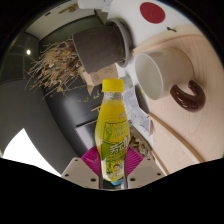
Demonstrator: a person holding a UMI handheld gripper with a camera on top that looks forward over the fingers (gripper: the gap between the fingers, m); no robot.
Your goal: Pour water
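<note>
The gripper (113,172) is showing two pale, cream-coloured fingers (80,170) with flat, angular outlines, widening toward the base. Each finger is wearing a magenta pad (95,158) on its inner face, the colour standing out sharply against the light plastic. No screws, cables or markings are showing clearly.

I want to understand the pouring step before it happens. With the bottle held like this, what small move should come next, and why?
Probably carry the bottle forward toward the white mug, then tip it. The tongs are shut on the bottle's lower part, it stands upright with its yellow cap apparently on, and the mug lies beyond it, opening facing the camera.
</note>
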